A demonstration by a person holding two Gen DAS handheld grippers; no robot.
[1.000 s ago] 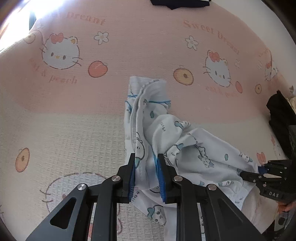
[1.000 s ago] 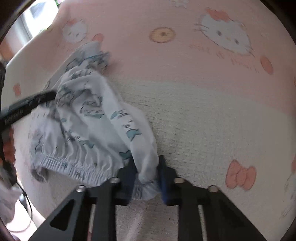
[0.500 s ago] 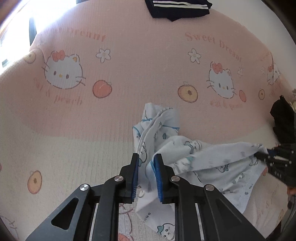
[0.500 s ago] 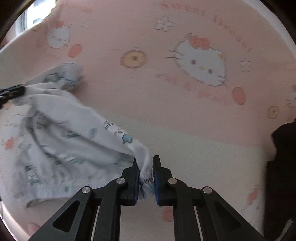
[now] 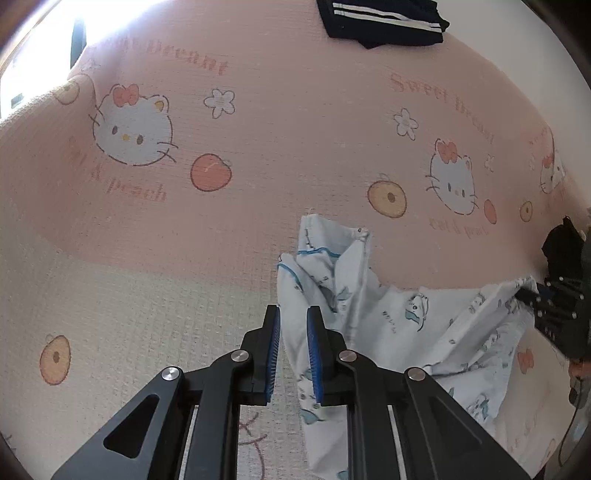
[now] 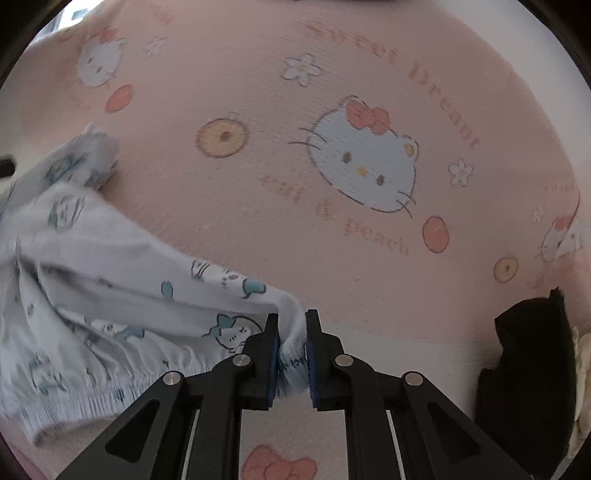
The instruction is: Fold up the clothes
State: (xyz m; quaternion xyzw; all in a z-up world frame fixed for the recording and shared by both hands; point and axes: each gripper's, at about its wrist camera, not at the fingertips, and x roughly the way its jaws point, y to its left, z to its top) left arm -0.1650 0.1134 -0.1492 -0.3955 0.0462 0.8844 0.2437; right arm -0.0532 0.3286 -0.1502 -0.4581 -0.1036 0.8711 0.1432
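Observation:
A white garment point(image 5: 406, 317) with a blue cartoon print and an elastic waistband lies partly spread on the pink cat-print bedcover point(image 5: 258, 147). My left gripper point(image 5: 293, 332) is shut on one edge of it, and the cloth runs down between the blue pads. In the right wrist view the garment point(image 6: 110, 280) stretches away to the left, with my right gripper point(image 6: 291, 350) shut on its gathered waistband. The left wrist view shows the right gripper point(image 5: 532, 295) at the far right, holding the garment's other end. A folded-up part of the cloth point(image 5: 332, 251) rests ahead of the left fingers.
A navy garment with white stripes point(image 5: 380, 22) lies folded at the far edge of the bedcover. A black garment point(image 6: 528, 369) sits heaped at the right, also seen as the black garment point(image 5: 565, 247). A cream item point(image 6: 583, 354) pokes out beside it.
The two grippers have drawn apart, pulling the bunched garment out wider between them. Both kept their hold on the cloth.

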